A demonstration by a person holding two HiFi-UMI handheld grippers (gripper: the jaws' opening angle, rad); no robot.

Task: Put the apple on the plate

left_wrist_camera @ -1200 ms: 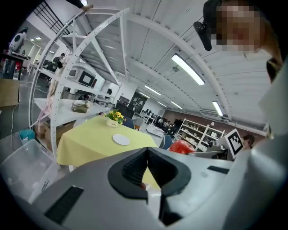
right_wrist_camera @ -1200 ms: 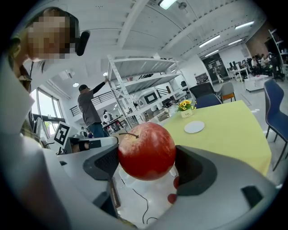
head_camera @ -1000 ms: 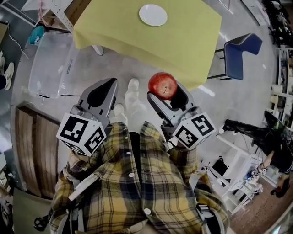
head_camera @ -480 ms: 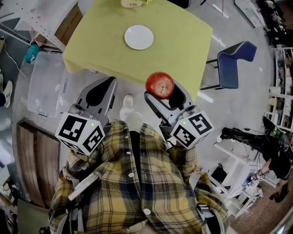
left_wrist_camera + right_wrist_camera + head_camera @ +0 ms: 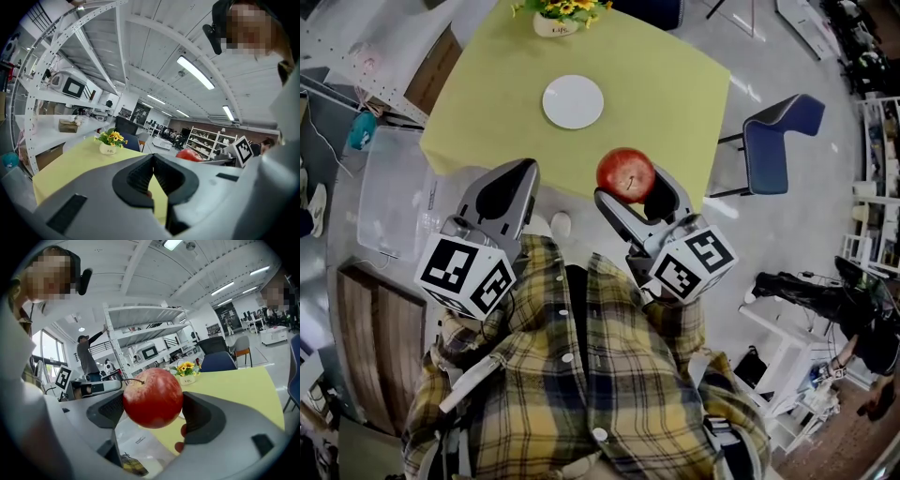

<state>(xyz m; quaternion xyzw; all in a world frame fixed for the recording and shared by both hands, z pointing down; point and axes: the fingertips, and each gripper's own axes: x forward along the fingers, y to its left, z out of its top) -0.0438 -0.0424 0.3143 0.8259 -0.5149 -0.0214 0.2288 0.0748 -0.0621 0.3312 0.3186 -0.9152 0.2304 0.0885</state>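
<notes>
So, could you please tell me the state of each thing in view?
right gripper: shut on the apple.
apple: held in the air between those jaws.
left gripper: shut, empty.
plate: empty, on the table.
flower pot: upright on the table.

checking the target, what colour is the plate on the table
White: the plate on the yellow table, clearest in the head view.

An open lab or workshop hall is indicated: perforated metal racks [image 5: 140, 340] are loaded with equipment, strip lights [image 5: 195, 72] are hung overhead, and stocked shelving [image 5: 206, 138] is ranged far behind a yellow table [image 5: 656, 84].
</notes>
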